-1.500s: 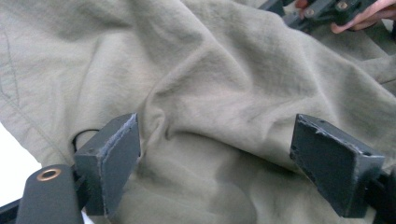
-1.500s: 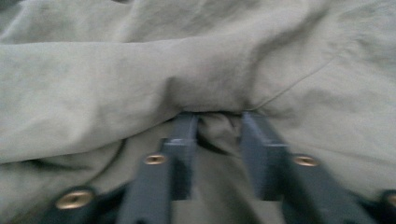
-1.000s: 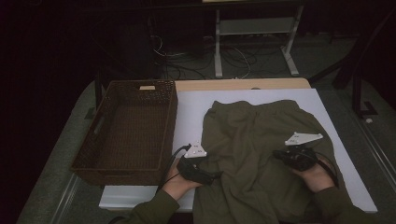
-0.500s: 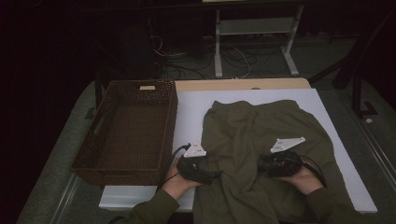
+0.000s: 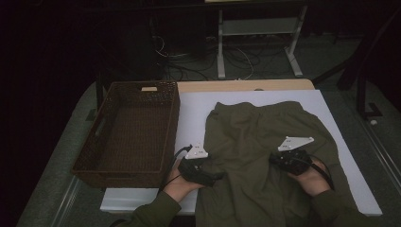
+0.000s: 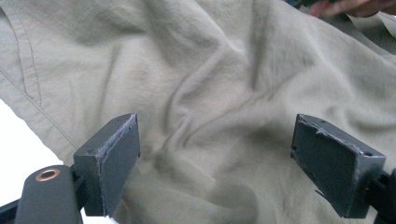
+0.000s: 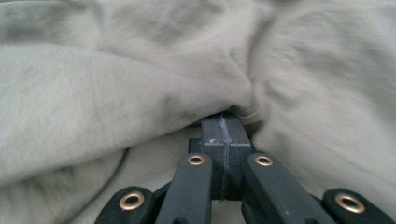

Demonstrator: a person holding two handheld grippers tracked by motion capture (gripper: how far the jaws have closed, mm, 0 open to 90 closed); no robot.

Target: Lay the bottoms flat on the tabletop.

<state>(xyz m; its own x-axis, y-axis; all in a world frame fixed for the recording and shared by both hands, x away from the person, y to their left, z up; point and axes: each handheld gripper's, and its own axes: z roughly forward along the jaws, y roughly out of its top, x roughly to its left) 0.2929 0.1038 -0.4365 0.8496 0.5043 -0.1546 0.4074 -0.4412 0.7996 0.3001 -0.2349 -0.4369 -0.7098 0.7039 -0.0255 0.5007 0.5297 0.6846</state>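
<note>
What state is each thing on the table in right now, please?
Garment: olive, spread on the white board, creased.
Basket: upright, nothing in it, beside the garment.
Left tongs: open, jaws wide apart over the cloth.
Right tongs: shut, with a fold of the garment bunched at the tips; jaws have just been closing.

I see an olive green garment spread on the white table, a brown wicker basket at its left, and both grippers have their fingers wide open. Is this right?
Not quite. The right gripper is shut, pinching a fold of the olive green garment, as the right gripper view shows. The left gripper is wide open. The wicker basket and white table are right.
</note>
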